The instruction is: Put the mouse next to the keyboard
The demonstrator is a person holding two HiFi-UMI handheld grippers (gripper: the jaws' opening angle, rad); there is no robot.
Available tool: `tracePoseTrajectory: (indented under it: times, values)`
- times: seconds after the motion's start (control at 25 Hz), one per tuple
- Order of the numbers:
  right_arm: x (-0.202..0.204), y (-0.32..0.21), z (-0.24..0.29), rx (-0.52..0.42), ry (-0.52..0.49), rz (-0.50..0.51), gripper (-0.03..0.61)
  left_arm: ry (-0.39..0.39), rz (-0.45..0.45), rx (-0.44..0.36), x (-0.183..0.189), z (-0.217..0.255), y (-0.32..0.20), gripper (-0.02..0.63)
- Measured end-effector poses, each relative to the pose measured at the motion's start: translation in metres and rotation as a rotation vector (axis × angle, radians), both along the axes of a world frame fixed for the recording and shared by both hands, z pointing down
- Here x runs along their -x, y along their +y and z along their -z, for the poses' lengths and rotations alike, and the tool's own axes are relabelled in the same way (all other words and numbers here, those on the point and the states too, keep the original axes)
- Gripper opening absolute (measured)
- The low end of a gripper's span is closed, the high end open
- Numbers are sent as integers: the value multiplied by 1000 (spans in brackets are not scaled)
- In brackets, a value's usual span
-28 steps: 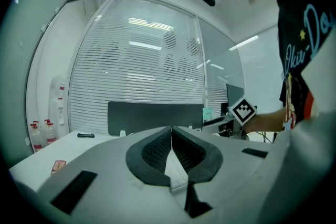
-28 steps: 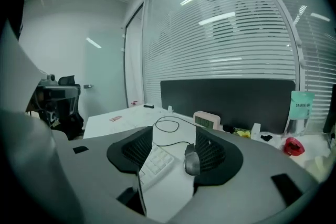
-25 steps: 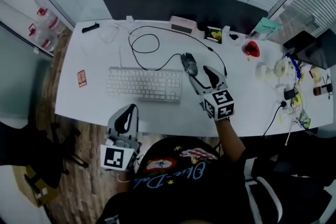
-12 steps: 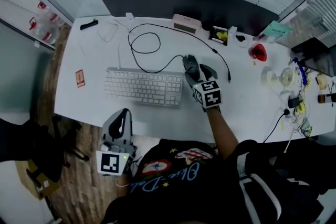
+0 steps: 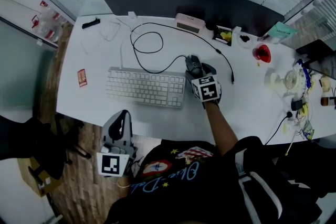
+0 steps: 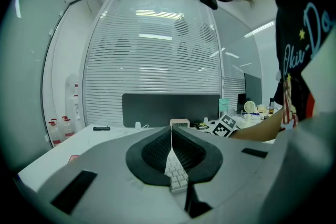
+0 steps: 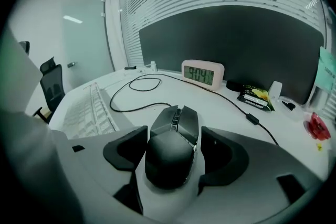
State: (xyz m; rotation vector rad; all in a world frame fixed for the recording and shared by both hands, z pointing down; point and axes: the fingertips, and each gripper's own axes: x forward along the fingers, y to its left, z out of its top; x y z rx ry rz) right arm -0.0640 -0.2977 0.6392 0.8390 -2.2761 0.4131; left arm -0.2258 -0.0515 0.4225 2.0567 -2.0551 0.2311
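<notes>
One mouse [image 5: 193, 64], one keyboard [image 5: 145, 87], one clock [image 5: 190, 23].

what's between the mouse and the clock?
Between mouse and clock, right gripper view shows bare desk crossed by one black cable.

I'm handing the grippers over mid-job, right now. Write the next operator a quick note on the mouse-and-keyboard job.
Right gripper: open, its fingers either side of the mouse with the pads not pressing. Its jaws have just been opening.
Left gripper: shut and empty, held off the near edge of the table.
Mouse: on the table by the far right corner of the keyboard.
Done: the right gripper is lined up on the mouse.
Left: close on the mouse, set it beside the keyboard's right end and release. This probably needs only a short shift.
</notes>
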Motion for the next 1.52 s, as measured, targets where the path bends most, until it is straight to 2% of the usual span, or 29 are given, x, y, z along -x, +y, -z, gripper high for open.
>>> tracePoseTrajectory:
  times: [0.36, 0.76, 1.2, 1.52]
  values:
    - [3, -3, -11, 18, 28, 15, 278, 5, 13, -6, 2, -2, -1, 3]
    - [-12, 0, 13, -70, -4, -45, 278, 12, -25, -7, -1, -4, 1, 3]
    - [-45, 32, 55, -132, -31, -176, 278, 7, -210, -47, -3, 11, -23, 3]
    - [-73, 67, 58, -115, -24, -303, 278, 34, -341, -70, -13, 14, -38, 3]
